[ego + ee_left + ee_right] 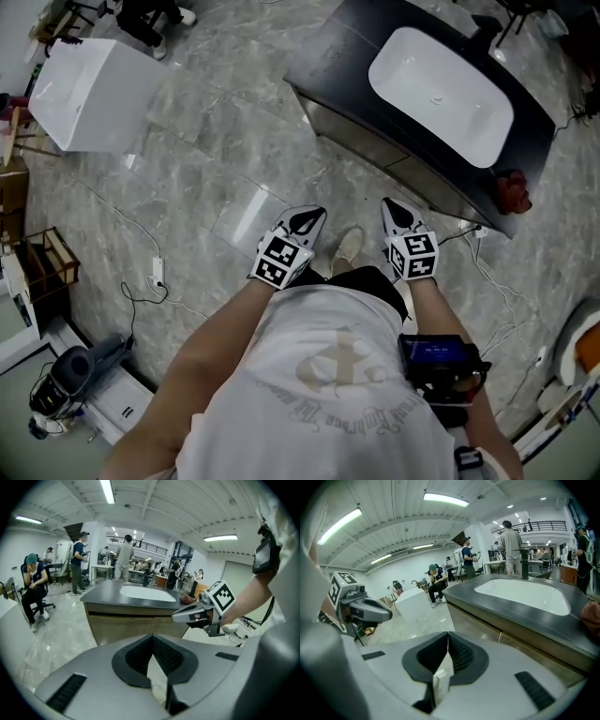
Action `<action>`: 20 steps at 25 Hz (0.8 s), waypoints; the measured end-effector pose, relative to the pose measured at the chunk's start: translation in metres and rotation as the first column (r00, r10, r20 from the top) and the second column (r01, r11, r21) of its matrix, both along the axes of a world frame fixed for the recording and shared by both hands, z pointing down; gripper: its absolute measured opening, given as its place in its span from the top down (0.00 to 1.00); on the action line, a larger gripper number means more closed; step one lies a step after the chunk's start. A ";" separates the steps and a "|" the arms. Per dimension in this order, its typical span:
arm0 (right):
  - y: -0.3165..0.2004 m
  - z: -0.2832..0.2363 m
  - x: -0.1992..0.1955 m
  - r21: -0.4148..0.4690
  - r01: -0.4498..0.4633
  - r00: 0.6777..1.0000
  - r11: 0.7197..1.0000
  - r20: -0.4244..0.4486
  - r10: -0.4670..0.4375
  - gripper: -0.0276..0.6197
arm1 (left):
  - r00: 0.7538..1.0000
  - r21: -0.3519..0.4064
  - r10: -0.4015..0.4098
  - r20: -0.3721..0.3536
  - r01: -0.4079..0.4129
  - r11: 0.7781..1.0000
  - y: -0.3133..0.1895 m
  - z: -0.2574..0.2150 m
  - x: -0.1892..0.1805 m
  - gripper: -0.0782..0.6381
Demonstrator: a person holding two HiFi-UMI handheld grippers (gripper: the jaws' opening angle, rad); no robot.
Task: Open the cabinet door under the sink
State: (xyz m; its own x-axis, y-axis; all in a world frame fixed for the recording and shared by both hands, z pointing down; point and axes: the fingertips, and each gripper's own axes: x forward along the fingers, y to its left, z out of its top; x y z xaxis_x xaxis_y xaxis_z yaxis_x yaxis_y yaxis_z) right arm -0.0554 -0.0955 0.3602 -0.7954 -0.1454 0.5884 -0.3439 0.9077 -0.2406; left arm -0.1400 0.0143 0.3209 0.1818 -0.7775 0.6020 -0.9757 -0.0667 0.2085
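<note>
Wood-toned cabinet door under sink: shut, untouched, ahead of the fingers. Left gripper, right gripper: closed, empty. Opening outstanding.

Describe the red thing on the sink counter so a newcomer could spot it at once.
Find the dark-topped vanity on the marble floor, with the white rectangular basin sunk into it. Follow the counter past the basin's right end in the head view. There, at the far corner, sits a small crumpled reddish lump, possibly a cloth, the only red thing on that dark top.
</note>
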 end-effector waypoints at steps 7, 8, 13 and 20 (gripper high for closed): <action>0.006 0.017 -0.010 0.074 -0.020 0.992 0.997 -0.127 0.029 0.94 | 0.998 0.038 0.038 -0.059 -0.035 0.999 0.013 0.017 -0.012 0.88; 0.007 0.024 -0.014 0.083 -0.032 0.989 0.996 -0.141 0.043 0.94 | 0.997 0.037 0.035 -0.069 -0.033 0.999 0.017 0.023 -0.017 0.88; 0.006 0.058 -0.041 0.156 -0.026 0.975 0.987 -0.213 0.059 0.93 | 0.994 0.006 0.024 -0.103 -0.023 1.000 0.044 0.060 -0.051 0.88; -0.011 0.088 -0.055 0.261 -0.017 0.958 0.965 -0.273 0.091 0.94 | 0.991 -0.038 -0.025 -0.134 0.020 0.999 0.073 0.111 -0.082 0.88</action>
